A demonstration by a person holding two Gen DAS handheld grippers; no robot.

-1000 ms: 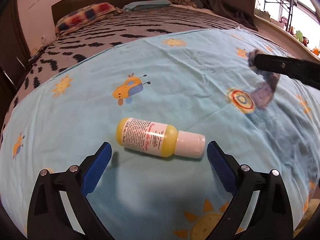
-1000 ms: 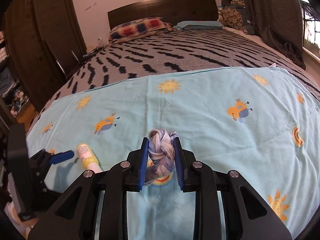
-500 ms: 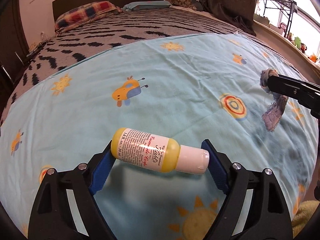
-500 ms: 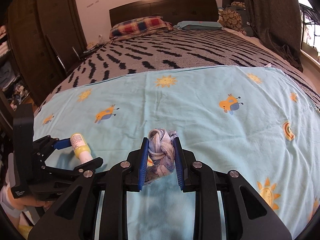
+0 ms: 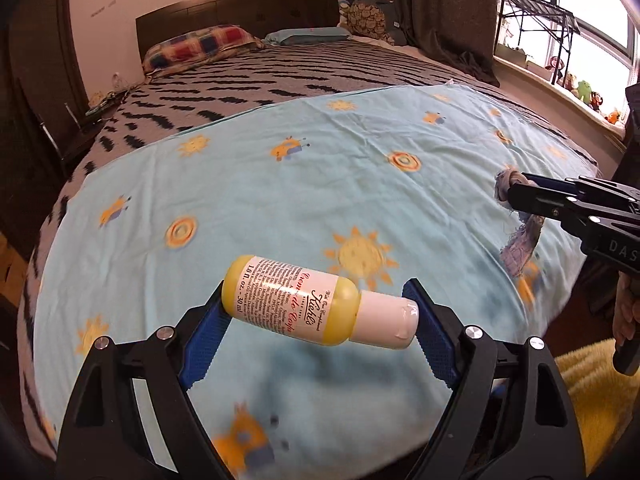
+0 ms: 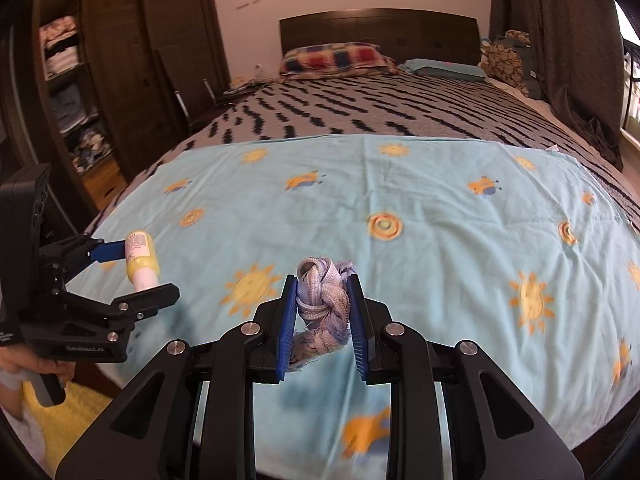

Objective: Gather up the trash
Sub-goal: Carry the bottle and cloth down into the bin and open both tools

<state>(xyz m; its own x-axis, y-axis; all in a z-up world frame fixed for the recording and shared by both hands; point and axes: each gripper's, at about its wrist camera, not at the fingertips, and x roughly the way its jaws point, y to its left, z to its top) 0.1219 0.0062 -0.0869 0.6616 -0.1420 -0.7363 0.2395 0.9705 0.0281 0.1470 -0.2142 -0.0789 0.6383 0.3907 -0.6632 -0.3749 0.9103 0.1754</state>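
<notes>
The yellow lotion bottle point(image 5: 318, 307) is off the bed now. A second ago it lay on the blue sun-print sheet point(image 5: 280, 200) with the left tongs point(image 5: 318, 322) spread wide on either side of it; now those tongs pinch it end to end, base against one blue pad and white cap against the other, and carry it in the air above the sheet's near edge. It sits crosswise and a little tilted, so the hold looks workable but not deep.

The knotted rag point(image 6: 322, 300) is as it was, squeezed between the pads of the right tongs point(image 6: 322, 308), its frayed tail hanging below, also clear of the bedding.

So both pieces of trash are in hand and both hands have drawn back toward the foot of the bed point(image 6: 400, 120). I'd guess the next thing needed is a bin, and none shows in either view.
</notes>
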